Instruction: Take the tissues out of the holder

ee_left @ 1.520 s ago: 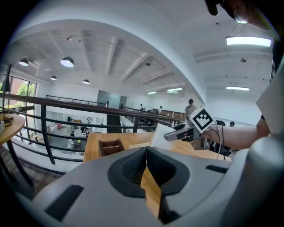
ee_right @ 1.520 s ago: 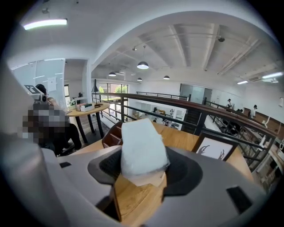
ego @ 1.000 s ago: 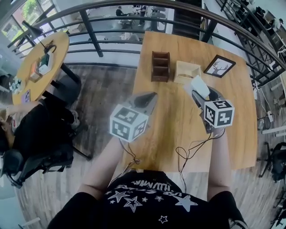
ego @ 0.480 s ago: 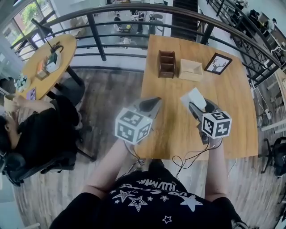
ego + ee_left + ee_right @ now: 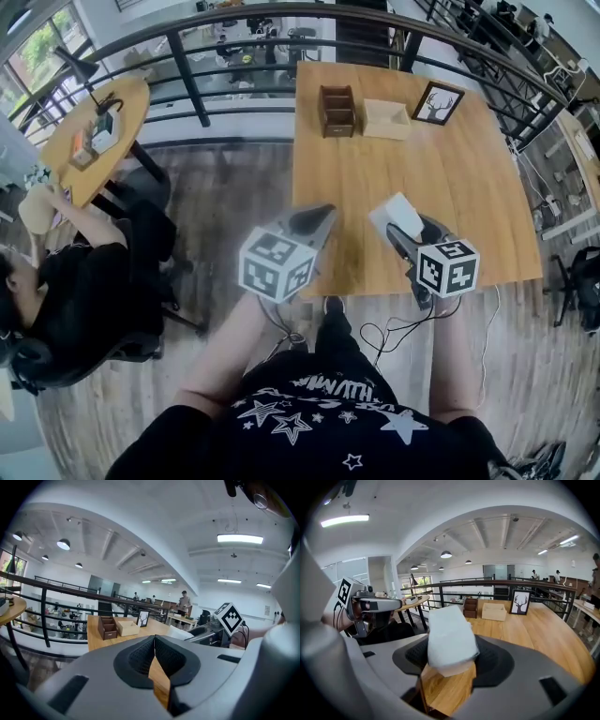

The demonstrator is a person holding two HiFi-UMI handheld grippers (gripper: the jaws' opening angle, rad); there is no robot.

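- Mezzanine floor with a railing (image 5: 187, 80) across the far side at 12 o'clock. A wooden table (image 5: 469, 187) fills the upper right of the head view.
- Round table (image 5: 89, 141) at 10 o'clock, with a seated person (image 5: 84, 281) beside it at 9 o'clock. We count neither as part of the task.
- Left gripper (image 5: 319, 214), near centre over the wooden table's near-left corner. Its pads are pressed together with nothing between them.
- Brown organiser (image 5: 337, 111) at 12 o'clock, on the far edge, just beside the holder.
- Holder (image 5: 386, 119), a pale wooden box at 1 o'clock. Its inside is too small for us to judge.
- Tissue pack (image 5: 396, 216), white and soft, at 3 o'clock. It is clamped across its width by the right gripper (image 5: 401, 232), well apart from the holder and above the near part of the wooden table.
- Framed deer picture (image 5: 438, 101) at 1 o'clock, just right of the holder.
- Handling note: we judge the pack is out and ready to be set down. We would lower it level onto bare wood clear of the edge, keep the squeeze light so it does not buckle, and release only once it rests.
- Change noted: a second ago the pack hung just in front of the holder. Both grippers have since drawn back toward the near edge, and the grip on the pack is the same.
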